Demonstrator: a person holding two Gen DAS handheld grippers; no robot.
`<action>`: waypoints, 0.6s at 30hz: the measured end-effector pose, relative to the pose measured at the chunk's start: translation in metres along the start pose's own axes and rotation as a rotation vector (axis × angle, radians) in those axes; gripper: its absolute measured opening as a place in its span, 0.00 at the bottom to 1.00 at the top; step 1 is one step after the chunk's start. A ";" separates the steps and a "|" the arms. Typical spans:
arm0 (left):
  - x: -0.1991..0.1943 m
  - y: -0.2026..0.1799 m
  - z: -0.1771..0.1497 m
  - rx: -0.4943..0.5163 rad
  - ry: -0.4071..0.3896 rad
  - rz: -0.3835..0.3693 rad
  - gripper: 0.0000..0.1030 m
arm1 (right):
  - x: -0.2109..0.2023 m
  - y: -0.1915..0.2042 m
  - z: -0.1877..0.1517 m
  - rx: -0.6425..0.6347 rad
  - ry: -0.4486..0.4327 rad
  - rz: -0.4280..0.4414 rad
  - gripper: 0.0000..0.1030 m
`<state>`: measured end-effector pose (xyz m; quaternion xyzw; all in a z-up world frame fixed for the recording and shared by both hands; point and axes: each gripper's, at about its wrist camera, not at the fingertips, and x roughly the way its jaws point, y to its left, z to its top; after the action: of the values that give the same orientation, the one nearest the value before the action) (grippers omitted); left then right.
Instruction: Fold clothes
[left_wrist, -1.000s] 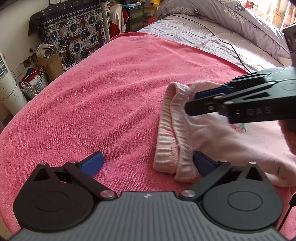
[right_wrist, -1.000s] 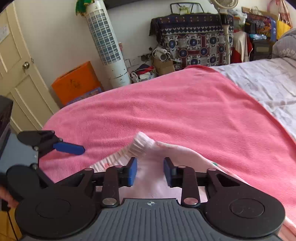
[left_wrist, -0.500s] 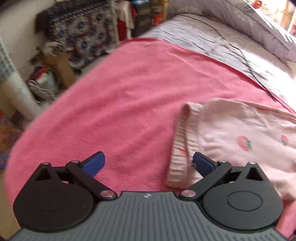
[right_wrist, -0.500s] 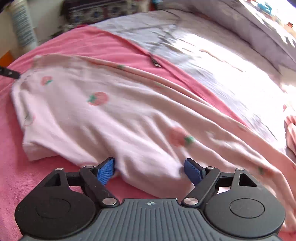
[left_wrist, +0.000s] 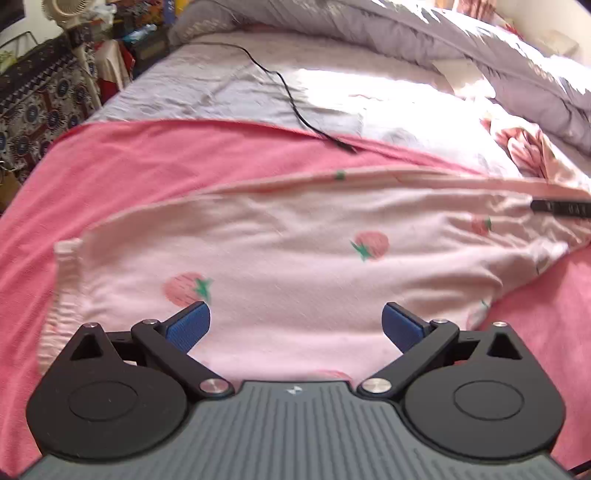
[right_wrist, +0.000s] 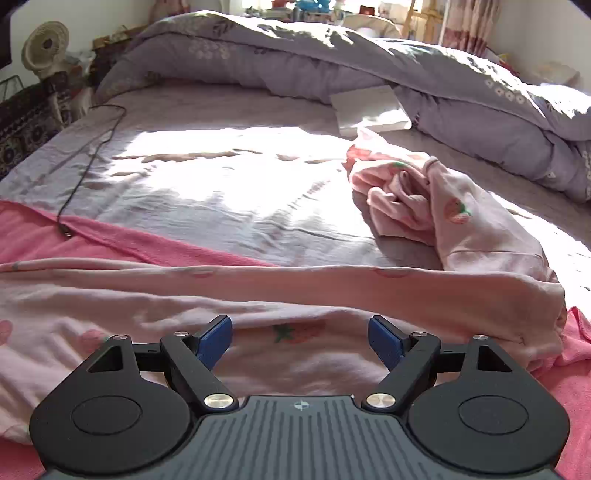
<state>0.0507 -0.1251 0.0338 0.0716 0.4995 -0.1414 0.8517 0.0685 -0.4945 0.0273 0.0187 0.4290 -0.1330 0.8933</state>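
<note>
On the pink towel lie soft strawberry trousers (limp; grip the waistband at nine o'clock); left gripper and right gripper fingers spread, empty.

I am seeing the garment lying spread on the towel, which is lying across the bed. A second garment is sitting bunched farther up the bed to the right, the quilt piled behind it. A cable is trailing down onto the towel's far edge.
</note>
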 end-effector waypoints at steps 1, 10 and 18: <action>0.006 -0.005 -0.005 0.027 0.024 0.012 0.97 | 0.015 -0.013 0.004 0.015 0.009 -0.042 0.79; -0.005 -0.002 -0.021 0.116 0.080 -0.005 1.00 | 0.079 -0.114 0.049 0.366 0.028 -0.119 0.78; -0.020 0.007 0.015 0.012 0.019 -0.005 0.98 | -0.011 -0.070 0.010 0.209 -0.102 0.219 0.79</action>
<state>0.0557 -0.1188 0.0583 0.0767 0.5070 -0.1456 0.8461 0.0518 -0.5610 0.0484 0.1515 0.3623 -0.0793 0.9162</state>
